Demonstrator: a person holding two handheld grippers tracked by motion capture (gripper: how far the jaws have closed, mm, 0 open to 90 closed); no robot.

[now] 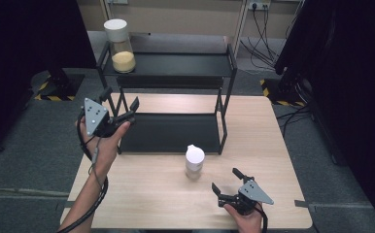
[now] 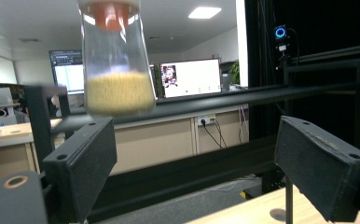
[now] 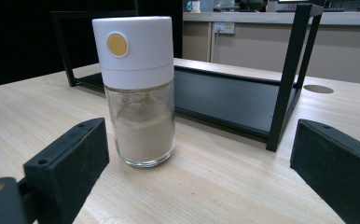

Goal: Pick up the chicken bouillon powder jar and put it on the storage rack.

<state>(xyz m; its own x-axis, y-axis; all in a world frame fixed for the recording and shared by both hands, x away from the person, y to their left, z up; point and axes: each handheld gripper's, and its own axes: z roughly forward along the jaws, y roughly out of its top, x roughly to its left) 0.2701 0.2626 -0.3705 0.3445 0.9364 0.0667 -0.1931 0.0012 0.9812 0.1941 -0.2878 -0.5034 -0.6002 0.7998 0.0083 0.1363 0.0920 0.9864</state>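
My right hand-held gripper (image 1: 227, 183) sits low at the near edge of the pale wooden surface (image 1: 142, 194), jaws spread wide, nothing in them. Just ahead of it and a bit to its left stands the small clear glass shaker with a white cap and beige powder (image 1: 195, 161), upright, long axis vertical, on the surface, apart from both jaws. In the right gripper view the shaker (image 3: 139, 91) stands left of centre between the jaws, closer to the left jaw, so I judge the next move needs a slight shift left, then straight forward to close around the glass body below the cap. Right hand is clearly the nearer one.

Behind the shaker is the black metal two-tier shelf rack (image 1: 171, 133), lower tier bare. My left hand-held gripper (image 1: 120, 104) hangs at the rack's left end, jaws also wide and empty. Farthest, on the top tier's left end, a tall clear jar with a white lid and yellow grains (image 1: 119, 46).
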